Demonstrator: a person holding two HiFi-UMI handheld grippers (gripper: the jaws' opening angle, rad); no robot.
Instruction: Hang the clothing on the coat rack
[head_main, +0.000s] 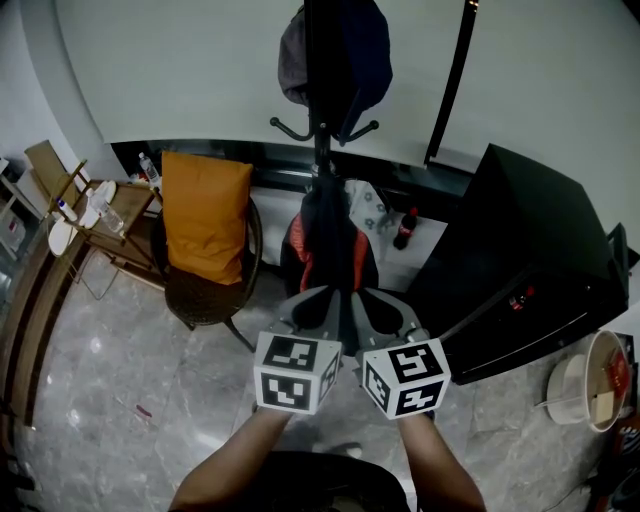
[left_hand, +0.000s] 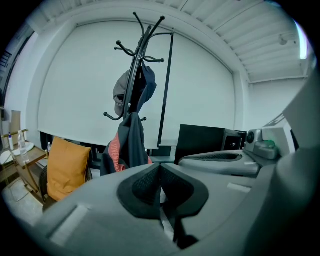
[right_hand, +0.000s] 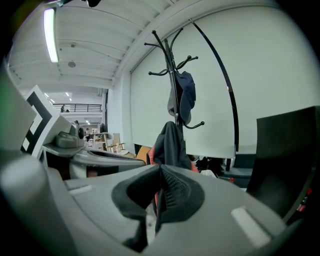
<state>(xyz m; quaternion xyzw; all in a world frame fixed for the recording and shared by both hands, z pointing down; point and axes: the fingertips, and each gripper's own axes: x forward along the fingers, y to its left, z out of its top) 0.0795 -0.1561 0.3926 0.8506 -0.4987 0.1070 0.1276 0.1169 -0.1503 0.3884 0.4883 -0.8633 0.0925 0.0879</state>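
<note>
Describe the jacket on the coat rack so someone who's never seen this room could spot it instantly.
Find the black coat rack before the white wall, right of the chair with the orange cushion. The jacket hangs low on its pole: dark with an orange-red lining, unlike the grey and navy hats higher up.

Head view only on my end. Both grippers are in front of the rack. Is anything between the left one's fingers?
Observer: No. In its own view the left gripper has its fingers pressed together with nothing between them.
Operator: Right one?
Observer: Same. The right gripper has its fingers together and is empty.
Operator: The rack's top is cut off for me. Any room up there?
Observer: Yes. The coat rack is bare at its top. The cap hangs further down, and the jacket hangs below that.
</note>
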